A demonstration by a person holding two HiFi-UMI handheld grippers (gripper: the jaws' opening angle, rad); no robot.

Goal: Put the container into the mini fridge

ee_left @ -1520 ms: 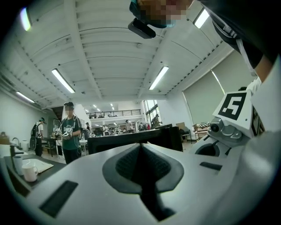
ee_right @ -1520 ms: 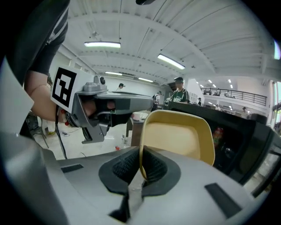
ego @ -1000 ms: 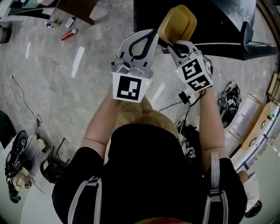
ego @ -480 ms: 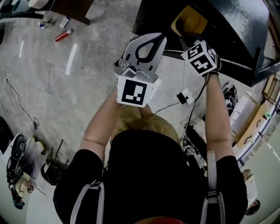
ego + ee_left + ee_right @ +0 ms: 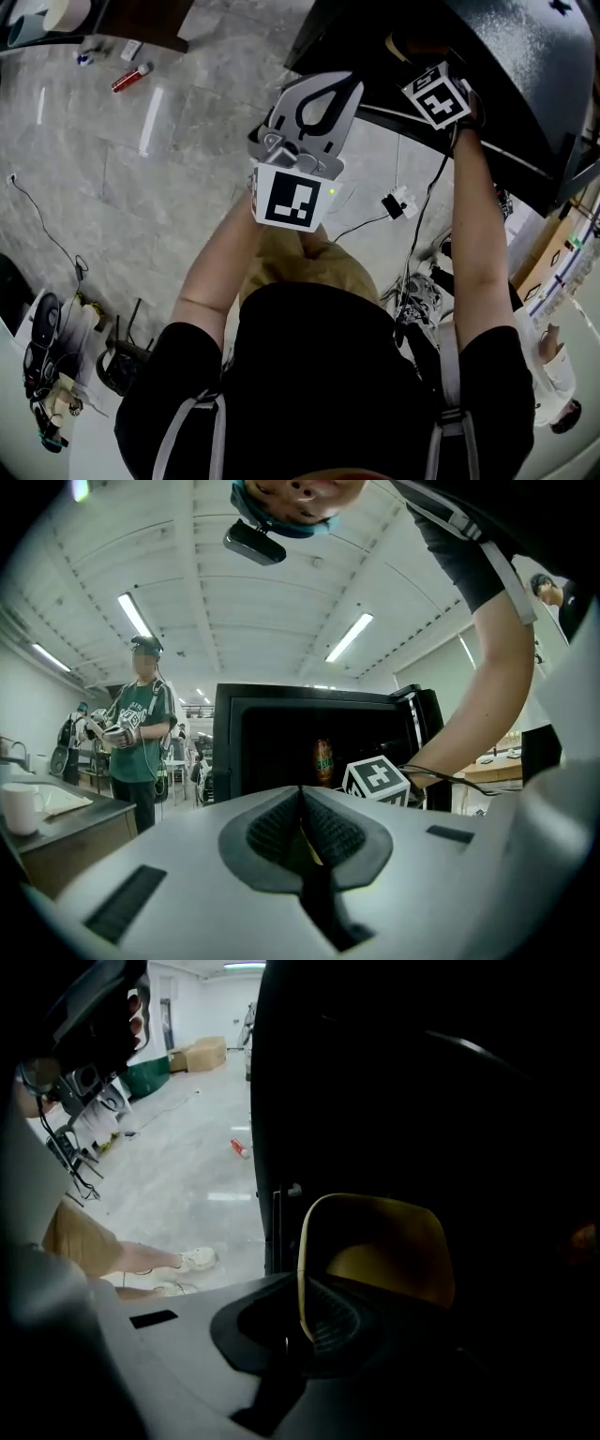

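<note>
Overhead, we see a grey marbled floor [image 5: 112, 159] filling the upper left of the head view, with a red item [image 5: 129, 77] lying near the top left corner. The black mini fridge [image 5: 506, 75] occupies the upper right. In the left gripper view we note a white ceiling [image 5: 234, 592] with strip lights [image 5: 349, 637]. A second person [image 5: 139, 726] in a green shirt stands at the left, beside a counter [image 5: 75, 822] carrying a white mug [image 5: 19, 808]. A can [image 5: 323, 761] stands inside the fridge's dark opening at frame centre.

The left gripper [image 5: 301, 803] has its jaws closed together and holds nothing. The right gripper [image 5: 300, 1321] is clamped on the left wall of the yellow container [image 5: 384, 1251], with the rim passing between its pads. We find the container held within the dark fridge opening, at the centre right of the right gripper view. Its open mouth faces back toward the camera. Its rounded-rectangle outline shows broader than tall, so the long axis runs left to right across the frame. Its lower edge is hidden behind the jaw.
</note>
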